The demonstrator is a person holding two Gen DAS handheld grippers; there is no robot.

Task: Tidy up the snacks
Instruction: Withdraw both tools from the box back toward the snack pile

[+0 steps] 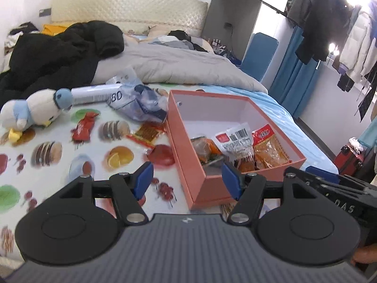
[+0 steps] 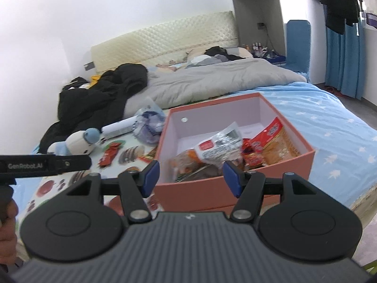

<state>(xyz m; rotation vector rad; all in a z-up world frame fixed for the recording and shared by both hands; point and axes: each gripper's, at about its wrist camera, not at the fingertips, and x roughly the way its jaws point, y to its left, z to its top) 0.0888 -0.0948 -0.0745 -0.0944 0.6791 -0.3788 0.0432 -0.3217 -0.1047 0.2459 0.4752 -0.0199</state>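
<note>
Fingers on both grippers stand apart with nothing between them: left gripper (image 1: 187, 180) hangs over the near-left corner of the box (image 1: 238, 99), right gripper (image 2: 189, 178) over the box's near wall (image 2: 188, 189), neither touching anything. Box sits open on the printed sheet (image 1: 77, 155) on the bed, already holding several packs: a white barcode pack (image 1: 235, 139), an orange pack (image 1: 268, 147) to its right, more orange-brown ones under them, count unclear. Still loose on the sheet, left of the box: 1 red wrapper (image 1: 83, 127) near the plush (image 1: 33, 110), 1 amber pack (image 1: 147, 132) just beside the box's left wall. A crumpled clear bag (image 1: 139, 103) and a white roll (image 1: 94, 93) lie behind them; can't tell if either counts as a snack. My read: mid-task, between picks, both hands empty, roughly 2 items left. Next move probably goes to the left gripper, since the loose stuff is on its side: swing left, drop low over the amber pack, line the pads across its short side, close, lift, carry over the wall, release inside. Pack is flat and thin on soft bedding, so the fingers need to come in nearly flush with the sheet or they'll pinch fabric instead. Red wrapper after that; its twisted ends look like the easier grab point.
</note>
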